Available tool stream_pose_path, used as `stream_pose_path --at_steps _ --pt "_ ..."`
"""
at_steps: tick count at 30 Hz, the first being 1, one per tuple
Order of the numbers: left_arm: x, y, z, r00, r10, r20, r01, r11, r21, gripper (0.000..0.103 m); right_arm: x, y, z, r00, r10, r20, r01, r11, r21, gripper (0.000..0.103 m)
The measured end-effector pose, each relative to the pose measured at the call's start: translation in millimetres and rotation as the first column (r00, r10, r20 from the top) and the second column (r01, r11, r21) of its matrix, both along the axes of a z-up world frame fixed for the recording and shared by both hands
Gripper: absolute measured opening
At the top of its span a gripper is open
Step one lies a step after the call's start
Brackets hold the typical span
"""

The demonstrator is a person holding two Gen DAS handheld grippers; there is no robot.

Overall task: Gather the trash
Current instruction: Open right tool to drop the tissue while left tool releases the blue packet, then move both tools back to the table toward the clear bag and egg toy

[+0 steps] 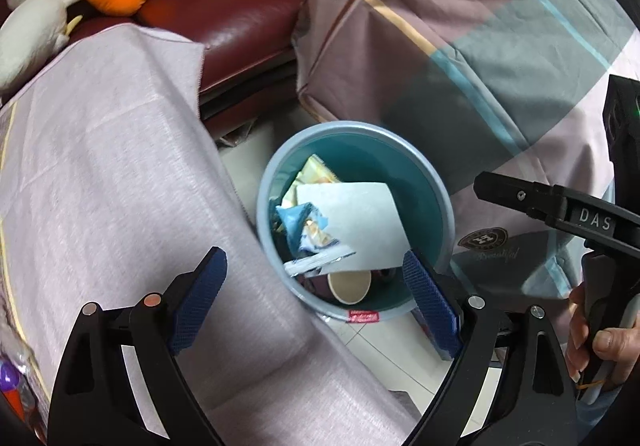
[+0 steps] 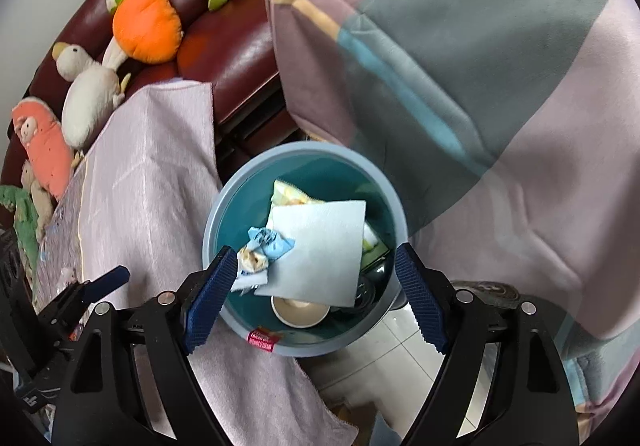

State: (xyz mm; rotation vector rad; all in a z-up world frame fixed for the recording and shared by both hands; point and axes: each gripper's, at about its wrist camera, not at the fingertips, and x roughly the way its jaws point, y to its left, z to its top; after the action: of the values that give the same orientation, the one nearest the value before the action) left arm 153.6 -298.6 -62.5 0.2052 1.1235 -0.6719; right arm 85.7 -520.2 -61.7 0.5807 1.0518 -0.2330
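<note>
Both the left gripper and right gripper hang released and empty directly above the blue bin, where the paper napkin and wrappers lie.

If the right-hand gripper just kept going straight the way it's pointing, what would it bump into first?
Most likely the white paper napkin lying on top of the trash in the blue bin. The right gripper is open and empty, aimed down into the bin's mouth; nothing shows between. Depth is hard to judge.

round blue bin on the floor, white napkin atop crumpled wrappers inside
</note>
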Motion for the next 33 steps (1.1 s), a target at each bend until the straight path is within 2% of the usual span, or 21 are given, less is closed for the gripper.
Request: stream_pose_path --at_steps 12,18,27,33 --pt "-17 56 29 0.997 0.064 0.037 -0.062 0.997 -0.043 0.09 -8 47 23 0.998 0.058 0.006 -0.058 0.998 -0.029 0.078" --pt "-26 97 39 0.992 0.114 0.046 -0.11 0.991 -0.07 0.091 -9 76 33 0.996 0.092 0.003 -0.092 0.995 -0.04 0.08" --pt "-32 173 45 0.973 0.225 0.054 -0.219 0.971 -0.09 0.091 3 142 45 0.98 0.198 0.004 -0.197 0.979 -0.048 0.08" --pt "-34 234 48 0.948 0.311 0.06 -0.305 0.947 -0.097 0.091 16 192 54 0.961 0.276 0.004 -0.275 0.96 -0.055 0.08"
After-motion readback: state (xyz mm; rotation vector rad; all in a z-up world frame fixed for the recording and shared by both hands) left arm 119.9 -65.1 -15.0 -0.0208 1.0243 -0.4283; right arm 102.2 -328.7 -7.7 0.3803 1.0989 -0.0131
